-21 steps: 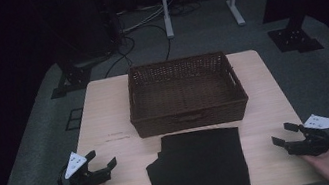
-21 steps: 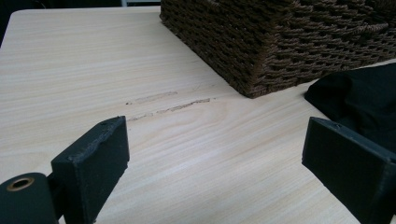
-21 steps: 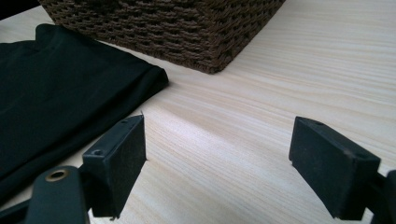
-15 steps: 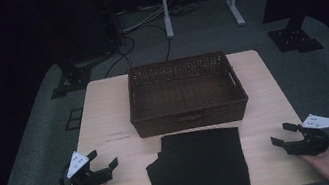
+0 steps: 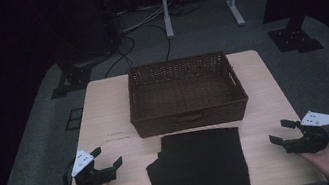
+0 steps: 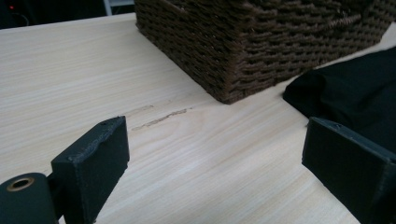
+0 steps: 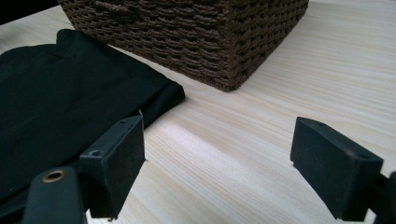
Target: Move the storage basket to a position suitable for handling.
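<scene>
A folded black garment [image 5: 197, 165] lies flat on the pale wooden surface [image 5: 105, 112], near the person's edge and directly in front of a dark brown wicker basket [image 5: 185, 94]; its far edge comes close to the basket's front wall, though from above I cannot tell whether the two touch. That placement reads as a staging arrangement, in my judgement: the cloth sits between the two hands with the open basket just beyond it, so the likely work is to gather the garment and set it inside. The left hand-held gripper [image 5: 105, 162] rests low over the surface to the left of the garment, and the right hand-held gripper [image 5: 281, 133] mirrors it on the right; both point inward and are well apart from the cloth. Each has its jaws spread wide with nothing between them but bare wood, as both gripper views show plainly. Starting on either side suits taking the cloth at two edges at once. The garment's kind is hard to make out, since its blackness swallows folds and seams; a small notch at its left edge hints at layers. The basket's floor looks empty, but is dim. The garment's near edge reaches the surface's rim, with a small loop showing there.
</scene>
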Available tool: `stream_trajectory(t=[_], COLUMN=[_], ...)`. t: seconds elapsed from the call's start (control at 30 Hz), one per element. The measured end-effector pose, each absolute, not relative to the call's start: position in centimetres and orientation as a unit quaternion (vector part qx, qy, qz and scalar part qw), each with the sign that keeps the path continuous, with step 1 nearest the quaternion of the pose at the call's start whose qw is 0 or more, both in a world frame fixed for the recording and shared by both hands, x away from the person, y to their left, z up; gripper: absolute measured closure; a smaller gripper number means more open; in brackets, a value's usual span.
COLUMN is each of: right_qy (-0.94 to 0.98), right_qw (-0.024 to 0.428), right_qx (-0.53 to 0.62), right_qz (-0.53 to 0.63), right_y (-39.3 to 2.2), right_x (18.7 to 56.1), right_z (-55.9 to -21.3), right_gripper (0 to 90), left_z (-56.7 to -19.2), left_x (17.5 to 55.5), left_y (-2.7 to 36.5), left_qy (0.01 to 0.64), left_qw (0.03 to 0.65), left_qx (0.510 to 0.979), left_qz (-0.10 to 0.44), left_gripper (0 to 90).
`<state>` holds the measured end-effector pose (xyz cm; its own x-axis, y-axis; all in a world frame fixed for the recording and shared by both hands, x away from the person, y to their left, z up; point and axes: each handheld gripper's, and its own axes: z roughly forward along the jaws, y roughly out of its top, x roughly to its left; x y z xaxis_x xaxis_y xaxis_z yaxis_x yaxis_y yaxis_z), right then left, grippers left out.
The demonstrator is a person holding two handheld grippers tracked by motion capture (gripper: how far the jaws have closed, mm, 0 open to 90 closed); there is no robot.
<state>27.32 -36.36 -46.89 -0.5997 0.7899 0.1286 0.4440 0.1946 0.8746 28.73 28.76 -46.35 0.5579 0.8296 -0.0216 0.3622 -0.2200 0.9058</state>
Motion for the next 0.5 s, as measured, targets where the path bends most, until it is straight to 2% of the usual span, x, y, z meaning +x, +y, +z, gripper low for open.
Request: stream_trajectory(t=[0.5], right_qy=[0.783], right_qw=[0.169], right_qx=[0.378], right_qz=[0.464], right_y=[-35.6], right_x=[27.2], right_z=[-45.2], right_gripper=[16.8], left_z=[-44.6], left_x=[29.0], left_y=[26.9], left_qy=[0.357], left_qw=[0.462], left_qx=[0.777], left_qz=[0.235], left_gripper=[6.5])
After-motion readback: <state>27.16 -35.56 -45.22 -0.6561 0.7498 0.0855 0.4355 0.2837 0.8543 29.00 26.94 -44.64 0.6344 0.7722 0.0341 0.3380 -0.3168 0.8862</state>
